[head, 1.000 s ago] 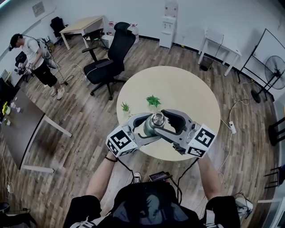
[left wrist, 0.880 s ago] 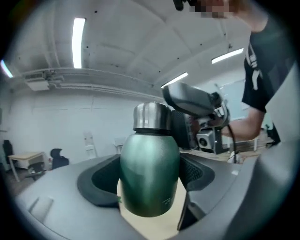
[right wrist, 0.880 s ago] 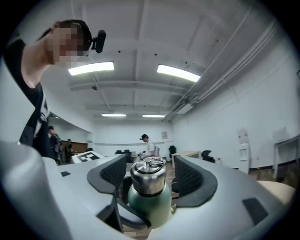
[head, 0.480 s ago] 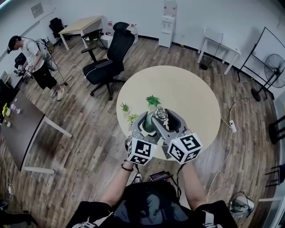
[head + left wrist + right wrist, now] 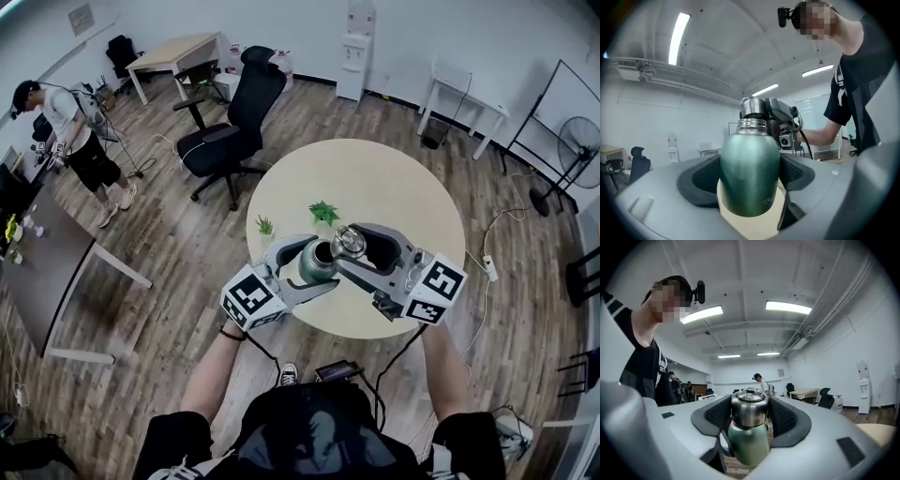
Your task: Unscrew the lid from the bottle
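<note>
My left gripper point(image 5: 307, 269) is shut on the body of a green metal bottle point(image 5: 315, 265), held up over the near edge of the round table point(image 5: 394, 192). The bottle's mouth shows dark and open from above. A silver steel lid point(image 5: 350, 242) sits just right of that mouth, with my right gripper point(image 5: 349, 246) shut on it. In the left gripper view the bottle point(image 5: 749, 159) fills the jaws of the left gripper point(image 5: 749, 178), bare threaded neck point(image 5: 751, 123) on top, lid point(image 5: 752, 107) just above. In the right gripper view the right gripper point(image 5: 750, 416) clamps the lid point(image 5: 749, 409) over the green bottle point(image 5: 749, 445).
Two small green plants point(image 5: 323, 212) point(image 5: 263, 225) stand on the table beyond the bottle. A black office chair point(image 5: 234, 117) is behind the table's left side. A person point(image 5: 70, 127) stands at far left by a dark desk point(image 5: 42, 272). A fan point(image 5: 577, 150) stands at right.
The grippers swung together, cubes side by side, then apart again. The lid, seated on the bottle a second ago, now sits off to the right of its open mouth.
</note>
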### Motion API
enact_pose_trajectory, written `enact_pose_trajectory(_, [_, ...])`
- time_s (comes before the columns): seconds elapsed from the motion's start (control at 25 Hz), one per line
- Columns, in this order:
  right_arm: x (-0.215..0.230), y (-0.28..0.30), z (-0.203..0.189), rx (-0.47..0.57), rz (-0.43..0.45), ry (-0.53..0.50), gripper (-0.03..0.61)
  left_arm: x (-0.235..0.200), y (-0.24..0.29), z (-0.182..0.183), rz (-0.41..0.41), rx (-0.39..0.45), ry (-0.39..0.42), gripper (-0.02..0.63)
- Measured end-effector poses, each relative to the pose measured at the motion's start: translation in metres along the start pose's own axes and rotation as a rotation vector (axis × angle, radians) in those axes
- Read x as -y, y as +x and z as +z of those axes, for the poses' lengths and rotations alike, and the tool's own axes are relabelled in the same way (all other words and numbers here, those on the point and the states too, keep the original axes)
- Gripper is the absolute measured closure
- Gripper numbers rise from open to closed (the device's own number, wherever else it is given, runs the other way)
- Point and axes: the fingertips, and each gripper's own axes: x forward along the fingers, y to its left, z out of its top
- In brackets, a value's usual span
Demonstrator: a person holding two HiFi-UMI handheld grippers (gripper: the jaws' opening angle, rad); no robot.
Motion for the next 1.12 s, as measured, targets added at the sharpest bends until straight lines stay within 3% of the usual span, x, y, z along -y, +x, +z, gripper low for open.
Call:
enact_pose_trajectory(0.2, [0.021,-0.012,-0.013,0.019,-0.202,-0.031,0.322,-0.012,-0.004,-0.01,0.122,0.014,-0.048,0.242])
enact_pose_trajectory(0.4, [0.044,-0.038,-0.032,0.04,-0.428,-0.03,0.322,-0.034,-0.02,-0.012,0.298,0.02,-0.079,0.242])
enact_pose_trajectory(0.6, [0.056,-0.058,-0.049,0.023,-0.6,-0.077,0.322,-0.053,-0.034,-0.007,0.464,0.021,-0.086,0.242])
enact_pose_trajectory(0.84, [0.058,-0.065,-0.062,0.005,-0.693,-0.092,0.322,-0.063,-0.045,-0.004,0.583,0.022,-0.08,0.242])
enact_pose_trajectory(1.12, [0.058,-0.062,-0.068,-0.007,-0.714,-0.085,0.322,-0.064,-0.05,-0.009,0.6,0.018,-0.082,0.242])
